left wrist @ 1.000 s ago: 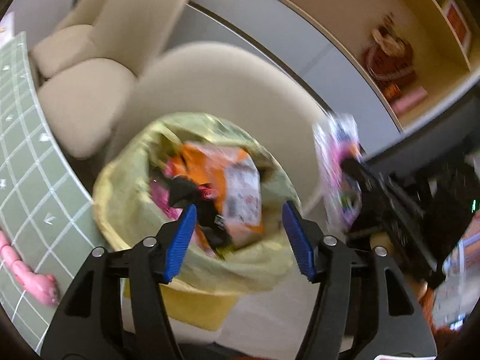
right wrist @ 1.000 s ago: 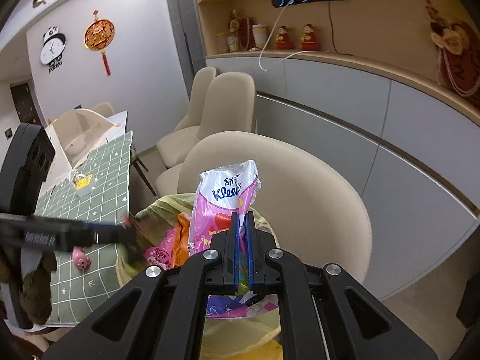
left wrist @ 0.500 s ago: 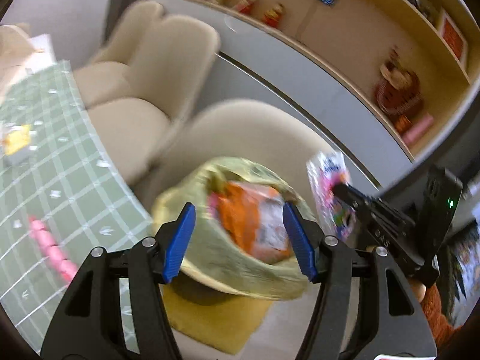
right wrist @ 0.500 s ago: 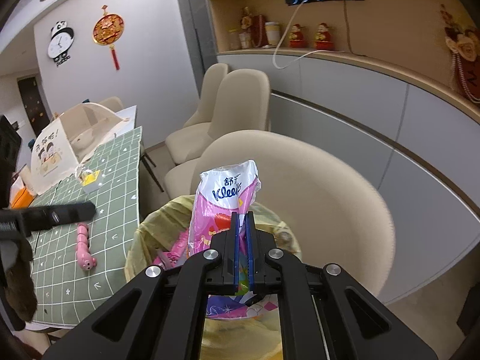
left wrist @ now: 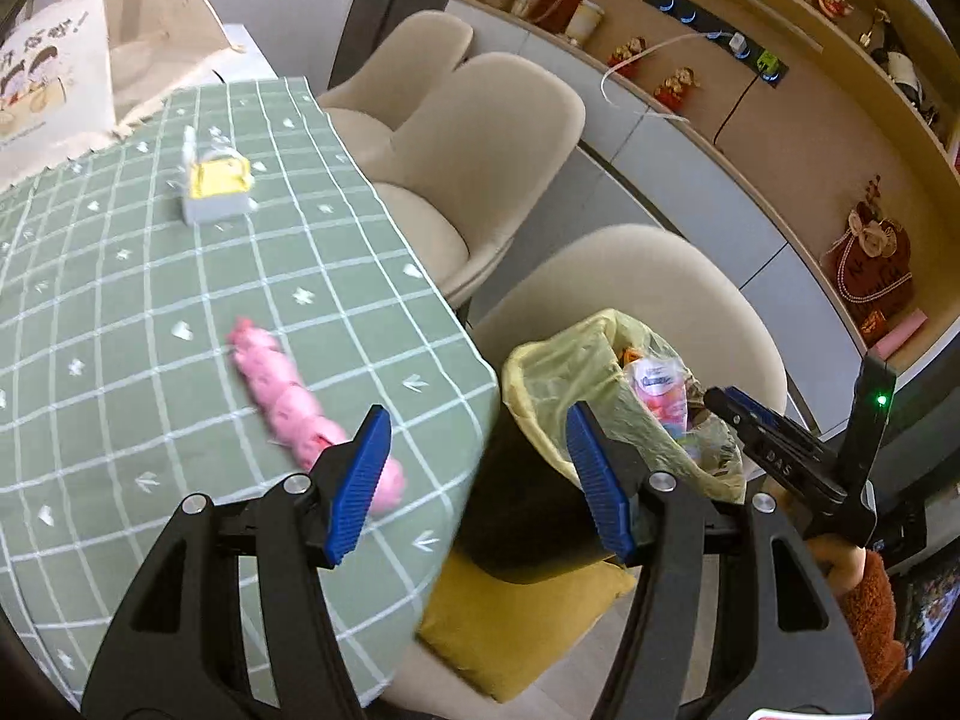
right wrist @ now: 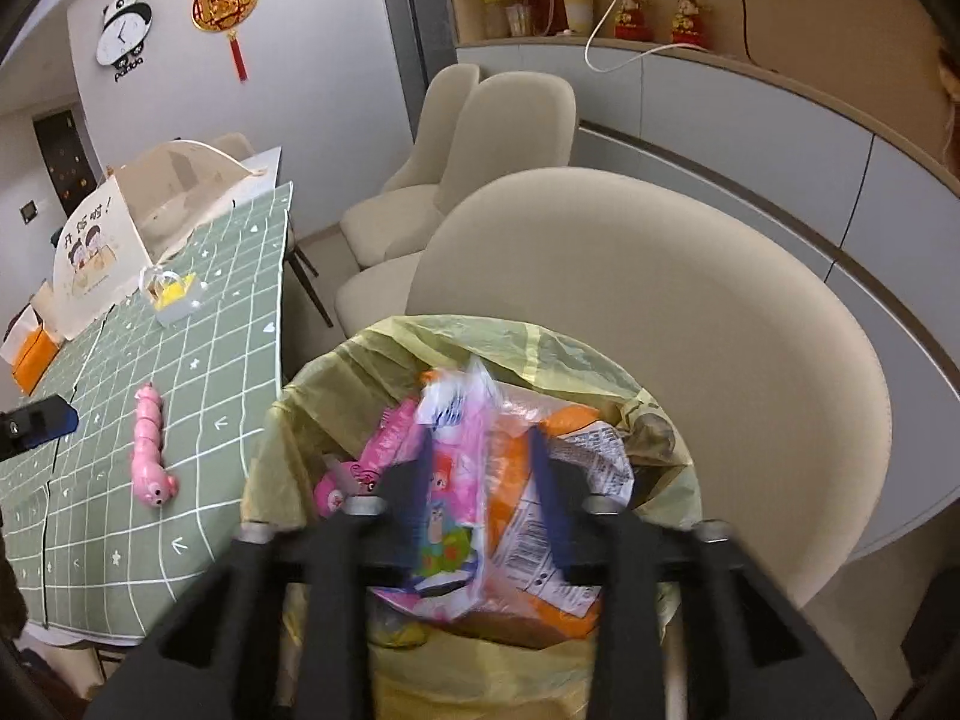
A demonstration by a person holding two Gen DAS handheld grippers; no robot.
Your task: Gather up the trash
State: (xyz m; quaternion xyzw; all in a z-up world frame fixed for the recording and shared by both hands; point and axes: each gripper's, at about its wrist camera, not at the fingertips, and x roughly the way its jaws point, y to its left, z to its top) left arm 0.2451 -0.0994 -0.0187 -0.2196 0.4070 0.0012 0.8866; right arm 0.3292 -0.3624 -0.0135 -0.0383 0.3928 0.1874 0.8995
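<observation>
tablecloth [left wrist: 150, 300], green with a white grid, is covering the table at the left of both views. on it a pink toy [left wrist: 300, 408] is lying near the table's edge, and farther back a small white and yellow box [left wrist: 213, 186] is sitting alone. behind that a cream paper bag [right wrist: 90, 252] with a cartoon print is standing, with an orange box [right wrist: 33, 354] beside it at the far edge.

beige chairs [left wrist: 480, 138] are lining the table's side. on the nearest chair [right wrist: 690, 312] a bin [right wrist: 456, 360] lined with a yellow bag is resting, filled with wrappers; in the left view a yellow cushion [left wrist: 522, 630] is showing under it.

right gripper [right wrist: 480, 468] is hanging over the bin's mouth, its jaws opening, and a pink wrapper [right wrist: 444, 480] is sitting between them and sagging into the bin on top of an orange packet [right wrist: 540, 480]. blur is making it hard to tell whether the pads are touching the wrapper.

left gripper [left wrist: 480, 474] is hovering over the table's edge with its jaws standing apart and nothing between them.

along the wall a grey cabinet [right wrist: 750, 108] is curving away, topped by a wooden shelf carrying figurines [right wrist: 660, 18] and a power strip [left wrist: 714, 30] with a white cord. on the far wall a panda clock [right wrist: 123, 30] and a red knot ornament [right wrist: 225, 6] are hanging.
</observation>
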